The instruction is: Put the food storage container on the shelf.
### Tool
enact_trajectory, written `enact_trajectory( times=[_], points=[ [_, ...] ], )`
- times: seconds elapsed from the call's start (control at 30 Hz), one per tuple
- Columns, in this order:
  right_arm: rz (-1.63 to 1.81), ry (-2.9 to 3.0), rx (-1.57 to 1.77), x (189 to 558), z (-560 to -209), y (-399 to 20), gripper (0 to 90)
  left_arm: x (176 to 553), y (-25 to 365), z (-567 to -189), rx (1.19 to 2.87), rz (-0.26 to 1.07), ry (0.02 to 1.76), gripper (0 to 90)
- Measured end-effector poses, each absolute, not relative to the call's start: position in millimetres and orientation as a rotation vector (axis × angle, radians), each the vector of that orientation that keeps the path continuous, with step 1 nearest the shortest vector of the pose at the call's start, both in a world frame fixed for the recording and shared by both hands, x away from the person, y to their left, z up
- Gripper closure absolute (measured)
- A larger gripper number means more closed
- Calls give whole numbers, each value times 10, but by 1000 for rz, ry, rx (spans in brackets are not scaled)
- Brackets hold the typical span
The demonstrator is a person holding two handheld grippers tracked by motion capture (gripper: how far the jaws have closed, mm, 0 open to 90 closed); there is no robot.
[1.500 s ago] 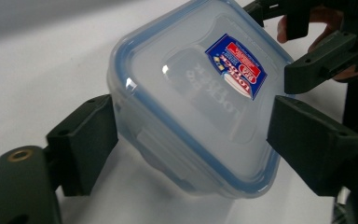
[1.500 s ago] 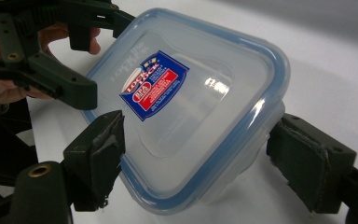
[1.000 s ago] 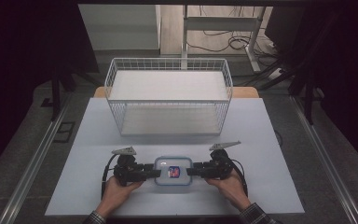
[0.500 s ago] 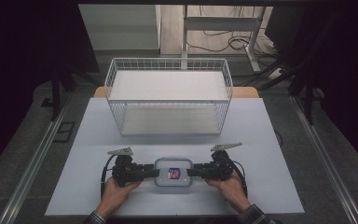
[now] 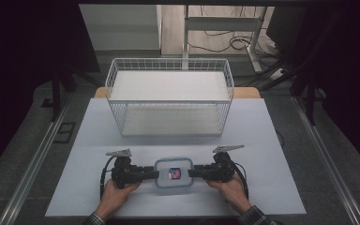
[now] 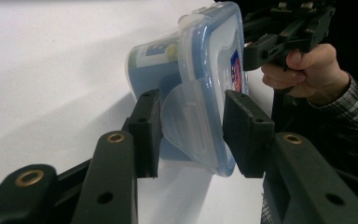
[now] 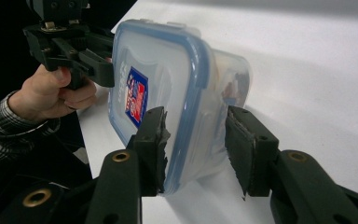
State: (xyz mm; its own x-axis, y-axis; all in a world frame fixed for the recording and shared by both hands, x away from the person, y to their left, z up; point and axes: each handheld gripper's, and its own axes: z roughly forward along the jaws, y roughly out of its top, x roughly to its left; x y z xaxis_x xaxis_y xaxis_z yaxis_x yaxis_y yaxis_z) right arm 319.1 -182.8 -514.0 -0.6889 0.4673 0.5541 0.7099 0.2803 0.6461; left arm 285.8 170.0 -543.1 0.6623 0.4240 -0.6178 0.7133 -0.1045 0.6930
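Near the front edge of the white surface (image 5: 272, 140), the lidded container (image 5: 173, 172) lies between both hands. The left gripper (image 5: 151, 174) and right gripper (image 5: 193, 173) point inward, jaws straddling its opposite ends, not quite clamped.

left hand-held gripper (image 6: 191, 135) straddling container (image 6: 200, 79) latch

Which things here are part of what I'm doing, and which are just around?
In use:
- lidded container
- left tongs, at its left end
- right tongs, at its right end

Just around:
- wire basket, behind the container
- cables on the floor
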Motion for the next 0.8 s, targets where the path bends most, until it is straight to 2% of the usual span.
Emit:
enact_trajectory(
  times=[0.07,0.23,0.33,0.43,0.53,0.73,0.8],
  points=[
    [-1366,-2290,-1087,3195,-5147,-1824,577,2863,1707,-5454,1714,-330,934,580],
    [-1366,-2220,-1128,3211,-5148,-1870,681,2856,1702,-5454,1681,-338,968,585],
    [-1371,-2210,-1139,3212,-5130,-1887,702,2865,1693,-5426,1694,-319,964,591],
    [-1361,-2237,-1121,3222,-5120,-1879,674,2870,1702,-5440,1685,-330,958,593],
    [-1344,-2284,-1096,3242,-5155,-1826,571,2876,1710,-5451,1688,-333,958,592],
    [-1355,-2243,-1078,3320,-5200,-1835,521,2896,1729,-5476,1688,-345,941,592],
    [-1352,-2186,-1075,3351,-5231,-1849,555,2898,1729,-5477,1689,-344,939,591]
  ],
)
